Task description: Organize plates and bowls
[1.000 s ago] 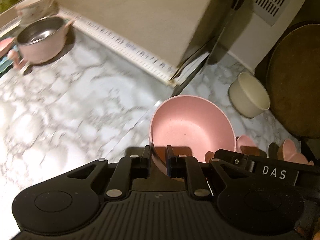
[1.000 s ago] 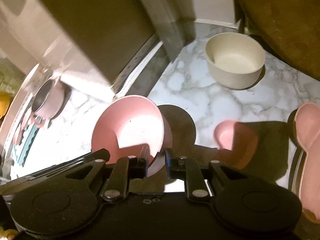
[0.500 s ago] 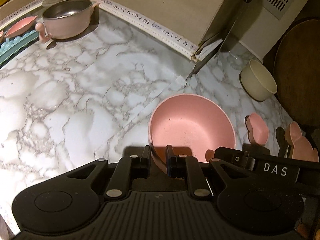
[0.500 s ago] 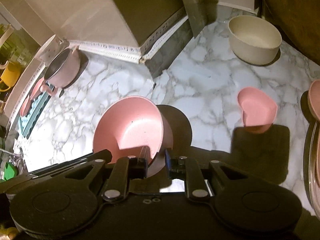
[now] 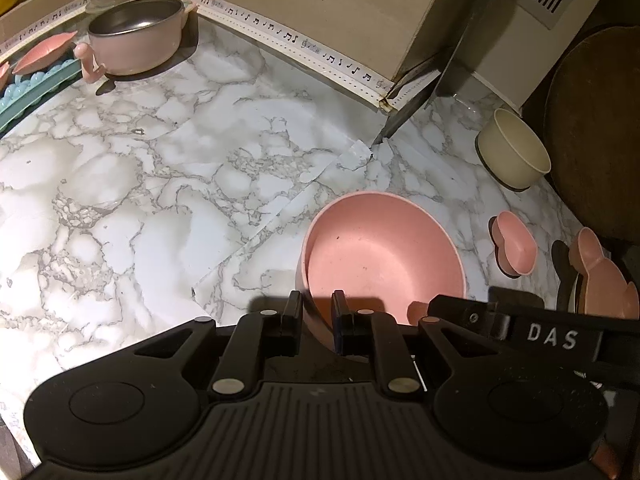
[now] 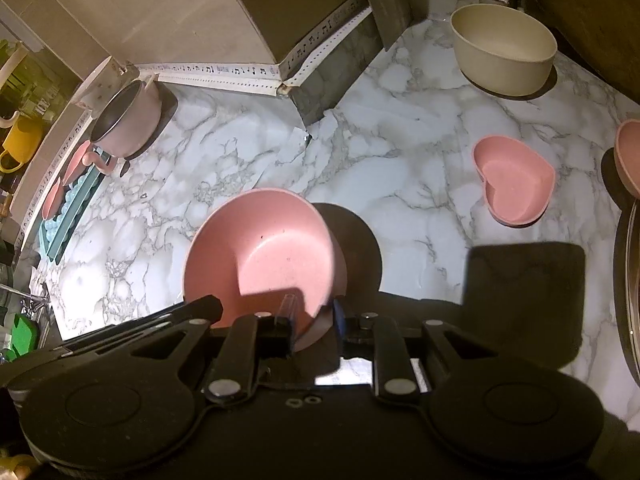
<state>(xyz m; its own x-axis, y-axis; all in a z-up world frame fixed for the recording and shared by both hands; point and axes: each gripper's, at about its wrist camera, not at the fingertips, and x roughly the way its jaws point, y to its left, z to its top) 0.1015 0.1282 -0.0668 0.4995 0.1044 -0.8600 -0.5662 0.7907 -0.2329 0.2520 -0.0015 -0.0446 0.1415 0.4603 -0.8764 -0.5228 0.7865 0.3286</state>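
Observation:
A large pink bowl (image 5: 384, 248) (image 6: 272, 248) sits low over the marble counter (image 5: 160, 200), apparently resting on it. My left gripper (image 5: 317, 312) is shut on the bowl's near rim, one finger inside and one outside. My right gripper (image 6: 314, 318) straddles the rim on the bowl's other side. Its jaws are opening, the rim still stands between them, and the outer pad looks clear of the wall. A cream bowl (image 5: 514, 152) (image 6: 504, 48) stands at the back right. A pink heart-shaped dish (image 5: 514, 244) (image 6: 516, 180) lies right of the pink bowl.
A pink pot (image 5: 136, 40) (image 6: 124, 120) stands at the back left beside a teal tray (image 5: 36, 88) holding pink dishes. Another pink dish (image 5: 600, 280) and a round wooden board (image 5: 596, 128) are at the far right. A wall corner (image 5: 384, 100) juts in behind.
Both grippers and the pink bowl have drawn back from the wall corner, so more counter shows. The right gripper's fingers now stand slightly wider around the rim.

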